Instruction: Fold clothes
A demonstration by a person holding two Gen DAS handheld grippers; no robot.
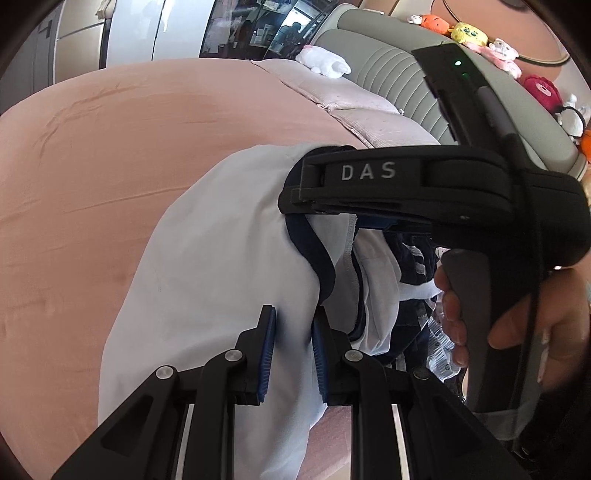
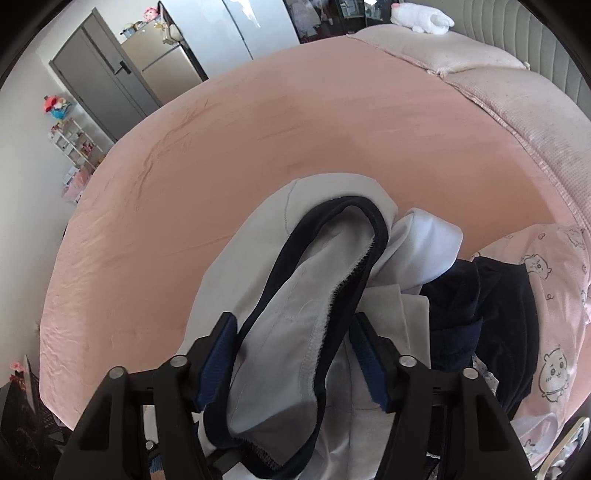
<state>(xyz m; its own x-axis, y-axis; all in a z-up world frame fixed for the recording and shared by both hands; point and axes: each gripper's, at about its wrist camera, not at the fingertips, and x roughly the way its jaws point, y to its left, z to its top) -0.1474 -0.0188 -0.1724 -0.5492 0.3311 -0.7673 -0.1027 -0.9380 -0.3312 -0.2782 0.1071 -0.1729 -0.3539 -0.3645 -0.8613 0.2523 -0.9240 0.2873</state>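
Note:
A pale blue top with a navy-trimmed neckline lies on the peach bed sheet. My left gripper is shut on a fold of its body cloth, which runs down between the blue pads. In the right wrist view the same top drapes toward me. Its navy neckline loops between the fingers of my right gripper. The jaws stand apart around it, the cloth lying loose between the pads. From the left wrist view, the right gripper hovers over the neckline, held by a hand.
A heap of other clothes sits to the right: a dark navy garment and pink cartoon-print fabric. A pink quilt and white plush lie near the grey headboard. The peach sheet stretches far and left.

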